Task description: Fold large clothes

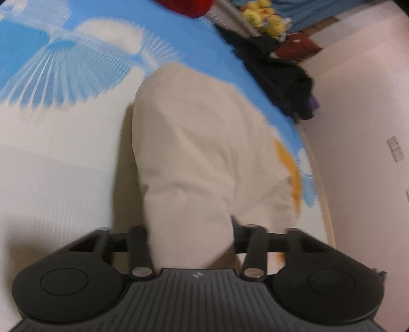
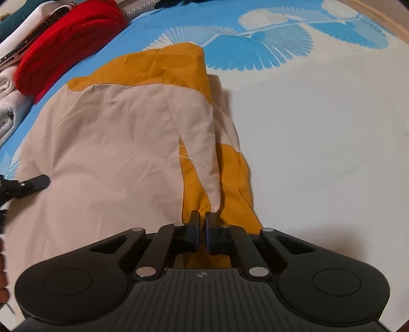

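1. Jacket (image 2: pixel 115 143), beige with mustard panels, lies creased on the blue-and-white sheet (image 2: pixel 319 132), beside a red bundle (image 2: pixel 66 48).
2. Right gripper (image 2: pixel 202 222) is pinching its mustard edge.
3. Left gripper (image 1: pixel 191 245): beige cloth bunches between the arms, fingertips hidden, so grip unclear.

The surface is a bed sheet (image 2: pixel 306 127), blue and white, printed with fan-shaped patterns. At its far edge lie a folded red blanket (image 2: pixel 69 43) and pale grey towels (image 2: pixel 7 107) — touching each other. In the left wrist view a pinkish-white wall (image 1: pixel 358 102) stands beside the bed, with yellow plush toys (image 1: pixel 265 15) and dark clothes (image 1: pixel 276 69) near it.
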Motion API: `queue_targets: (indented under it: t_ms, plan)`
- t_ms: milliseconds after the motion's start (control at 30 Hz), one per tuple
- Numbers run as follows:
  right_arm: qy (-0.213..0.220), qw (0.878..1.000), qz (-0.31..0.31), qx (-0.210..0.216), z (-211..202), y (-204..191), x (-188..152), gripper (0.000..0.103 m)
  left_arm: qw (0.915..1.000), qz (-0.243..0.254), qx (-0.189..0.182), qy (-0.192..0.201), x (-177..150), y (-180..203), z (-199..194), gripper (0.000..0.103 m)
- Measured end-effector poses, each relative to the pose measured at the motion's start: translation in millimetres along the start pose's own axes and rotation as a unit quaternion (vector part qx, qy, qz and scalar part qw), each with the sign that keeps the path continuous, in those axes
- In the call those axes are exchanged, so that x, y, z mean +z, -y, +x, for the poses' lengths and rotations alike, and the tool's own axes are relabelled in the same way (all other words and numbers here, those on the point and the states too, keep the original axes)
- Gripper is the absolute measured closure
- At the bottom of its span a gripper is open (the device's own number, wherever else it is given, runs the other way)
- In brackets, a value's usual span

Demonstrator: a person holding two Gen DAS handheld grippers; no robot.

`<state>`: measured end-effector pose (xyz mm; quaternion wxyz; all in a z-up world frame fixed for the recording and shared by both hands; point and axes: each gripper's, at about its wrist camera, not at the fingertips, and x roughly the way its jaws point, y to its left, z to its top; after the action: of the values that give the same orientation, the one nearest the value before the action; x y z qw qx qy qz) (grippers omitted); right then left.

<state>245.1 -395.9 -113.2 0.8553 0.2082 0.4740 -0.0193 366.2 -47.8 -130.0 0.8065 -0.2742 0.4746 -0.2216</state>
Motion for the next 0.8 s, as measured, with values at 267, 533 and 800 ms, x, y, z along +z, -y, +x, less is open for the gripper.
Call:
queue_targets:
  t_ms: [267,533,800]
  plan:
    - [0.064,0.996,0.001,0.059,4.1,-60.8,27.4,0.101,0.9954,0.037,0.035,0.081,57.4,-12.6,-60.3,0.061]
    - [0.102,0.992,-0.029,0.068,21.1,-140.2,47.9,0.101,0.9819,-0.025,0.149,0.115,109.0,-82.0,-115.4,0.041]
    - [0.084,0.996,-0.032,0.024,28.7,-150.2,39.7,0.100,0.9887,0.086,0.119,0.031,72.7,-56.3,-144.3,0.033]
